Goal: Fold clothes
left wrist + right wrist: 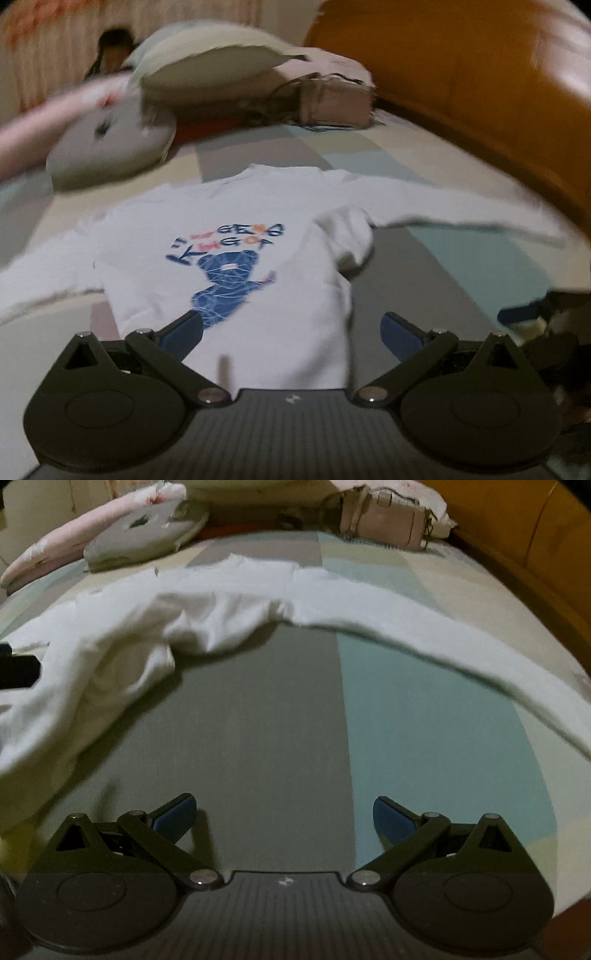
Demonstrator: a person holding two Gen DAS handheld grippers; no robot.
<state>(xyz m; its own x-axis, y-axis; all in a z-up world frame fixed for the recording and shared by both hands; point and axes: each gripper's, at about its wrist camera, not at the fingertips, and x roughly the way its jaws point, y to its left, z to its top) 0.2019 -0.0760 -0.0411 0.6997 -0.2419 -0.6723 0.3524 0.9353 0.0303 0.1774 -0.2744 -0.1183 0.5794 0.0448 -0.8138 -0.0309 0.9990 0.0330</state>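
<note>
A white long-sleeved shirt [236, 229] with a blue bear print and lettering lies spread on the patchwork bed cover [424, 280], sleeves stretched out to both sides. My left gripper [291, 328] hovers open over the shirt's lower hem, nothing between its fingers. In the right wrist view the same shirt [229, 605] shows its bunched body at the left and one long sleeve [461, 646] arching to the right. My right gripper [284, 812] stands open above bare grey and teal cover, short of the sleeve. The other gripper's tip [18, 668] pokes in at the left edge.
Pillows [110, 147] and a folded pink bundle [332, 96] lie at the head of the bed. An orange-brown headboard [480, 74] runs along the right side. A pale bag [384, 520] sits at the far end.
</note>
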